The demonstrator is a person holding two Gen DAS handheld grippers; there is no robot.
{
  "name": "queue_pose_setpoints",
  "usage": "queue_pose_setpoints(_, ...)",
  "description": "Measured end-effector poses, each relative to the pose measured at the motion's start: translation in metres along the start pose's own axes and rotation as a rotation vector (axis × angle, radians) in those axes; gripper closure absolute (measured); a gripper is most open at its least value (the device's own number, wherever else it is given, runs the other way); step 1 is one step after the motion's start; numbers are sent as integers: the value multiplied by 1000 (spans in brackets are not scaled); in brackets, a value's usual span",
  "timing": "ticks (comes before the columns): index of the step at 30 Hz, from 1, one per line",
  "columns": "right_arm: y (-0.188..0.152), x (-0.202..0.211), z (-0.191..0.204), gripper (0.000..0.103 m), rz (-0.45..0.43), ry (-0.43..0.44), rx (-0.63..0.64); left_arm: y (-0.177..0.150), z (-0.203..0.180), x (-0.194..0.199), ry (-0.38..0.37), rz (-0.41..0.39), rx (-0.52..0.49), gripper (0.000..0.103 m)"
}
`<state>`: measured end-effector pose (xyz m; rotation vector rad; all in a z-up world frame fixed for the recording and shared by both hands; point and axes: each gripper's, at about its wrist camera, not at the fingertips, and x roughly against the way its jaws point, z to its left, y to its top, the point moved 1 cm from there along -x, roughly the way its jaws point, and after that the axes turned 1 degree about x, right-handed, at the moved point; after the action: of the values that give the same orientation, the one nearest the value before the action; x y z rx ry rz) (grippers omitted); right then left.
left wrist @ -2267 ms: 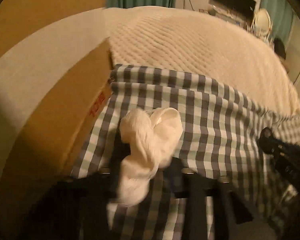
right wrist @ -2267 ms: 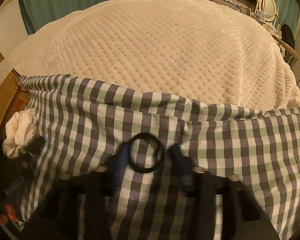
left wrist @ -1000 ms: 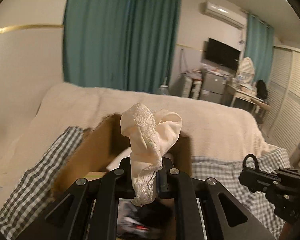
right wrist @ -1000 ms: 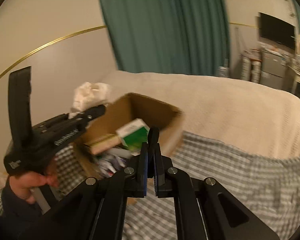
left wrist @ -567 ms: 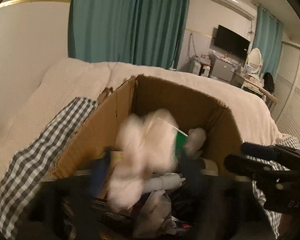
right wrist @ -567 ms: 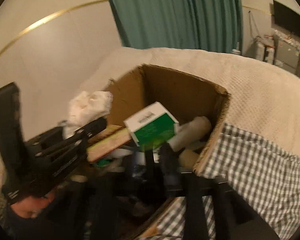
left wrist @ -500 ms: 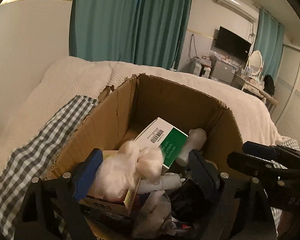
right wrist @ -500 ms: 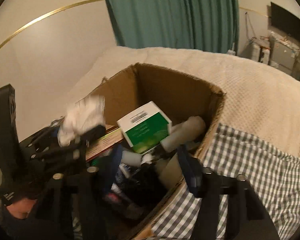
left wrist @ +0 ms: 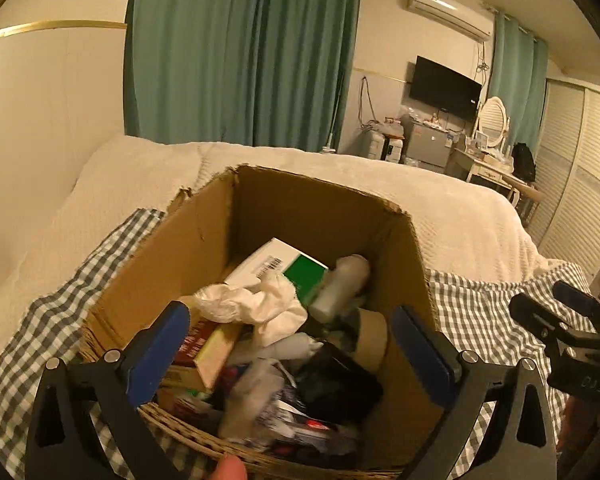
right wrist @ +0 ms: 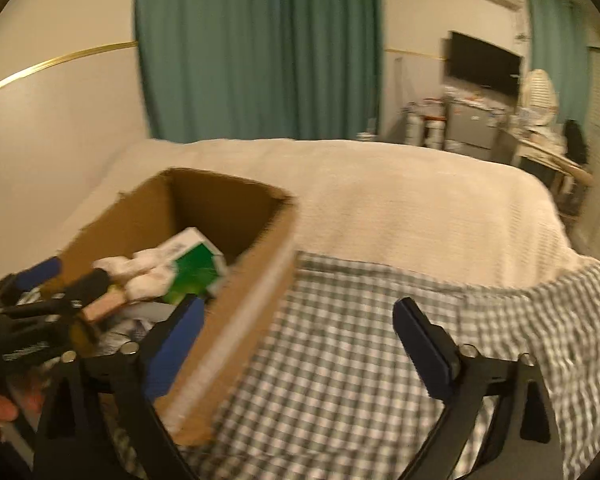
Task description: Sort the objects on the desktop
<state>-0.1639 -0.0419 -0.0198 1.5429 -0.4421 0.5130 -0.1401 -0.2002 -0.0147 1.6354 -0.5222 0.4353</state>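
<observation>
An open cardboard box (left wrist: 204,240) stands on the checked cloth (left wrist: 40,332) on the bed. The white lace cloth (left wrist: 260,304) lies loose on top of the clutter in the box, next to a green and white carton (left wrist: 296,268). My left gripper (left wrist: 292,348) is open and empty just above the box's near side. My right gripper (right wrist: 300,336) is open and empty, to the right of the box (right wrist: 228,216), over the checked cloth (right wrist: 360,360). The white cloth (right wrist: 140,272) also shows in the right wrist view.
The box holds a white bottle (left wrist: 340,280), a tape roll (left wrist: 372,336), packets and a dark item (left wrist: 332,380). A cream quilted bedspread (left wrist: 460,220) lies behind. Teal curtains (left wrist: 240,52), a television (left wrist: 444,84) and a dresser stand at the far wall.
My left gripper carried the white cloth over the box, opened and dropped it in. My right gripper opened over the box, its black ring gone, and has swung right over the checked cloth.
</observation>
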Motion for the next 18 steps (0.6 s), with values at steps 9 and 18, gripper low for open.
queue_pose_setpoints(9,-33,-15,-23,1,105,-101,-72,-12,-15,-4,30,13,-20,0)
queue_pose_setpoints(18,-36,-19,-30,1,122,-127,-108,-21,-22,-14,92,29,-81,0)
